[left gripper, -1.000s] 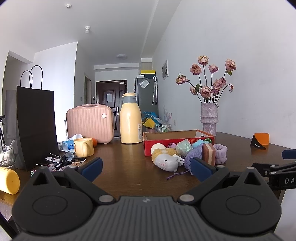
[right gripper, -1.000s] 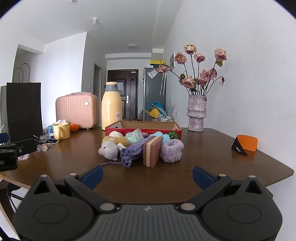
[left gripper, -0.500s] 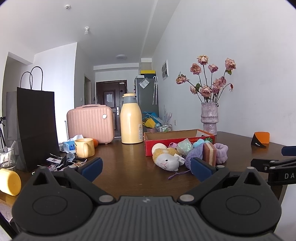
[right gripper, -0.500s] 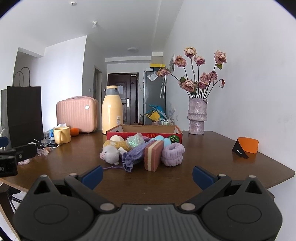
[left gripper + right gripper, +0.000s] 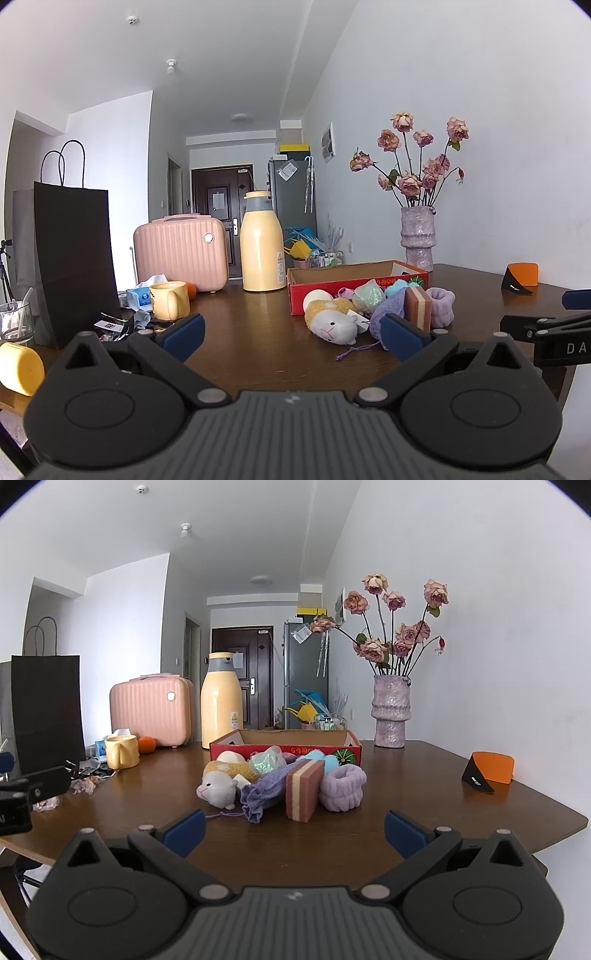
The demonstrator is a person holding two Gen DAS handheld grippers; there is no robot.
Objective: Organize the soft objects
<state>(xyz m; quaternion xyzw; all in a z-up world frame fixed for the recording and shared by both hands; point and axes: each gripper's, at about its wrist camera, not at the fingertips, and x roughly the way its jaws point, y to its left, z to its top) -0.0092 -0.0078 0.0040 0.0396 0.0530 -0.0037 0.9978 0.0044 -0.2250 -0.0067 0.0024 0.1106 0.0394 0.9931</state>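
Both grippers, left [image 5: 291, 334] and right [image 5: 293, 830], hover released and empty above the desk [image 5: 424, 782]; soft toys [image 5: 288, 781] lie heaped against a red box [image 5: 284, 747].

Soft toys [image 5: 280, 786] before box [image 5: 284, 747], on table [image 5: 406, 775]

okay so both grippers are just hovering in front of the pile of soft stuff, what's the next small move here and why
Probably ease the right gripper forward toward the striped sponge. Both grippers are open and empty, short of the pile. The sponge stands upright at the pile's near edge, almost centred between the right fingers, with the red box open just behind it. The left gripper lines up with bare table instead.
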